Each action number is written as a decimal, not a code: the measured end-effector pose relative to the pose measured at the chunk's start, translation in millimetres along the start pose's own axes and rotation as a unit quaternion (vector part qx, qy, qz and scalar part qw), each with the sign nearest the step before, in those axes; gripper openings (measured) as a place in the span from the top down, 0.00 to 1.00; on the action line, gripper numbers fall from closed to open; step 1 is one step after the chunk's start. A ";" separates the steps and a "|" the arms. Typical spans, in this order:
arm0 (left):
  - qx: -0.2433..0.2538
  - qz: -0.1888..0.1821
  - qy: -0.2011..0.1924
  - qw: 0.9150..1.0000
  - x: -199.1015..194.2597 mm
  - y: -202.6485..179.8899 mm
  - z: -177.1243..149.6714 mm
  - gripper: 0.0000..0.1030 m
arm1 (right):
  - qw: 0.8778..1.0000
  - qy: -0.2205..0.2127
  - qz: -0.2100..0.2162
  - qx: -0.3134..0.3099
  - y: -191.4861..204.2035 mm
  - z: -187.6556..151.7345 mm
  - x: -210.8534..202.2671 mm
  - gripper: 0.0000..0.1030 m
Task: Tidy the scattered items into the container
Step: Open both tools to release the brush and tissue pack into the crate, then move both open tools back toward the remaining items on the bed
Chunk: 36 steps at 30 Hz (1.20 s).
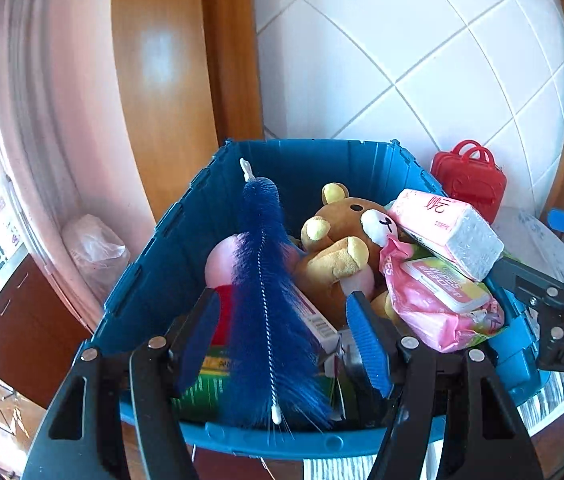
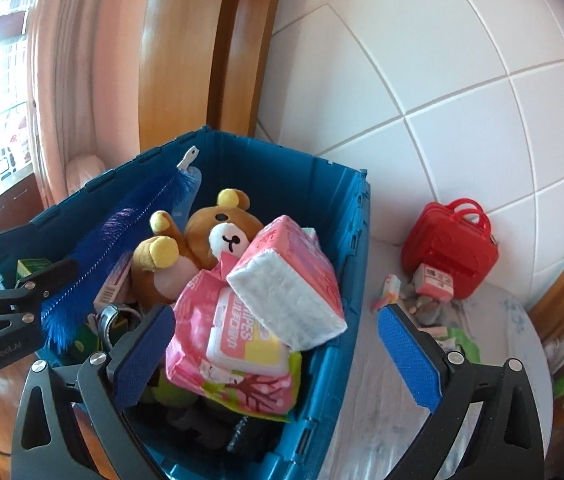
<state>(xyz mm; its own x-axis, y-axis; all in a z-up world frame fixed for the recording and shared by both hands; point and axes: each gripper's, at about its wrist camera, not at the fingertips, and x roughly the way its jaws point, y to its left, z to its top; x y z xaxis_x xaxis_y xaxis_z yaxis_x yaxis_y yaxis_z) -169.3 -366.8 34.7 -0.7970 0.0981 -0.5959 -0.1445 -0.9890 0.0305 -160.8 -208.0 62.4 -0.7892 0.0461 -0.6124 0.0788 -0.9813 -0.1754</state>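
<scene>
Jaws apart on both grippers, angled down over blue crate (image 1: 294,160).

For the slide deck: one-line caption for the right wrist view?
Open right claw above the full blue crate: bear, tissue pack, wipes, brush; red case still outside.

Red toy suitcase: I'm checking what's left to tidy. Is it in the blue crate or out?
Out. The red toy suitcase stands on the table beside the blue crate, against the tiled wall.
</scene>
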 end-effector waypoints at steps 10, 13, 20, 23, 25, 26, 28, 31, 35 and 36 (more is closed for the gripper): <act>-0.019 0.019 -0.065 0.998 -45.7 -64.8 -25.9 0.18 | 0.999 -0.038 -0.014 0.023 -58.1 -57.9 -40.6 0.00; -0.010 0.011 -0.076 0.997 -57.2 -105.6 -28.5 0.18 | 0.998 -0.042 -0.020 0.034 -93.0 -78.6 -51.5 0.00; -0.007 -0.020 -0.074 0.997 -69.9 -213.7 -35.6 0.18 | 0.996 -0.041 -0.052 0.064 -198.7 -139.1 -77.7 0.00; 0.004 -0.028 -0.059 0.998 -68.5 -260.4 -41.6 0.18 | 0.994 -0.032 -0.057 0.085 -248.0 -168.1 -85.0 0.00; 0.013 -0.034 -0.047 0.998 -66.3 -286.4 -46.8 0.18 | 0.993 -0.025 -0.064 0.098 -274.4 -184.8 -88.3 0.00; 0.019 -0.037 -0.039 0.998 -64.4 -298.1 -49.3 0.18 | 0.992 -0.021 -0.066 0.109 -288.6 -193.8 -89.3 0.00; 0.029 -0.042 -0.027 0.998 -58.7 -317.0 -54.5 0.18 | 0.989 -0.011 -0.067 0.131 -311.7 -207.8 -89.4 0.00; 0.047 -0.043 -0.015 0.998 -46.8 -339.9 -59.0 0.18 | 0.984 0.000 -0.074 0.159 -340.4 -227.0 -87.4 0.00; 0.061 -0.054 -0.005 0.997 -27.7 -358.0 -59.3 0.18 | 0.978 0.018 -0.091 0.187 -368.3 -243.7 -79.4 0.00; 0.061 -0.059 -0.002 0.996 -22.2 -361.0 -58.7 0.18 | 0.977 0.022 -0.095 0.190 -373.5 -245.6 -76.7 0.00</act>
<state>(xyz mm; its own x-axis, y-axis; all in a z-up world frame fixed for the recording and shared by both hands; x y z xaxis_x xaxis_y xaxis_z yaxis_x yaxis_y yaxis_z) -65.0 -18.5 -10.2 -0.7726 0.2141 -0.5977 -0.3077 -0.9497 0.0575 19.9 200.8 -14.5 -0.7397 0.2337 -0.6311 -0.3050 -0.9523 0.0049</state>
